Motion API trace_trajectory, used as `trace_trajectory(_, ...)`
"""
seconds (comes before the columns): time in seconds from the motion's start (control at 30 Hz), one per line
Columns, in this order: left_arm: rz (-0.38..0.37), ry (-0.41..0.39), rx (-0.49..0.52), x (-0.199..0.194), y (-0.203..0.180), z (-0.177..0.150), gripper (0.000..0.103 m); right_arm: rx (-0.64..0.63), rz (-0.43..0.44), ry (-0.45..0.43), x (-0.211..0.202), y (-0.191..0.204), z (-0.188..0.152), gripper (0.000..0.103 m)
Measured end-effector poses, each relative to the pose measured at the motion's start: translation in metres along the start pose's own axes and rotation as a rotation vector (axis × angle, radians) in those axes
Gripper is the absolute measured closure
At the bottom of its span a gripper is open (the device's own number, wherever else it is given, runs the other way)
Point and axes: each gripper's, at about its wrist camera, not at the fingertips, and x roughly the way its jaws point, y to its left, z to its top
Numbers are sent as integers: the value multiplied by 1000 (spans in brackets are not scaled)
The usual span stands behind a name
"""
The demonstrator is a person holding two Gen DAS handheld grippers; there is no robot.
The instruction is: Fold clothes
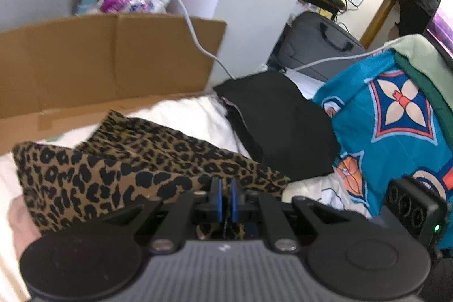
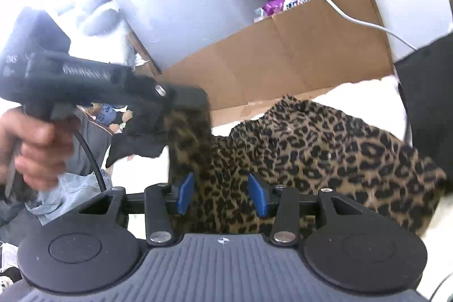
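left gripper (image 1: 225, 196): blue pads pressed together, pinching edge of leopard-print garment (image 1: 119, 160) | right gripper (image 2: 222, 190): spread, cloth between pads, contact unclear | garment draped on white bedding (image 1: 181, 111), near edge hidden | black garment (image 1: 280, 126) beside | motion blur

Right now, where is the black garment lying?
In the left wrist view, the black garment lies on the white bed surface, right of centre, between the leopard-print garment and the turquoise patterned cloth.
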Motion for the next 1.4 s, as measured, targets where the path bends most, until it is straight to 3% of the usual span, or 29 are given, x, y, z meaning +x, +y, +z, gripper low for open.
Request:
trace_trajectory(0.27, -51, 61, 9, 34, -3, -3, 96, 35, 48, 16, 10, -16, 9, 53)
trace_trajectory(0.4, -76, 94, 14, 50, -4, -7, 96, 66, 66, 12, 7, -29, 11, 32)
trace_trajectory(0.63, -82, 120, 0, 69, -5, -11, 96, 68, 9, 61, 28, -36, 9, 34)
trace_trajectory(0.97, -102, 138, 34, 79, 0, -15, 96, 217, 70, 65, 35, -62, 6, 35)
trace_trajectory(1.17, -135, 131, 43, 77, -4, -20, 94, 254, 64, 109, 45, -68, -1, 53)
trace_trajectory(1.23, -146, 122, 42, 72, -6, -21, 92, 262, 46, 106, 42, -72, -2, 77)
trace_trajectory(1.27, -157, 114, 41, 70, -6, -22, 91, 267, 37, 105, 41, -74, -2, 83)
trace_trajectory(1.3, -163, 105, 38, 66, -6, -22, 87, 271, 28, 103, 40, -75, -2, 90)
trace_trajectory(1.33, -159, 92, 35, 61, -6, -23, 77, 275, 19, 102, 39, -77, -2, 98)
trace_trajectory(1.37, -148, 78, 31, 55, -6, -25, 66, 279, 10, 101, 37, -79, -2, 98)
trace_trajectory(1.4, -125, 60, 29, 49, -4, -26, 63, 284, 1, 100, 36, -81, -3, 98)
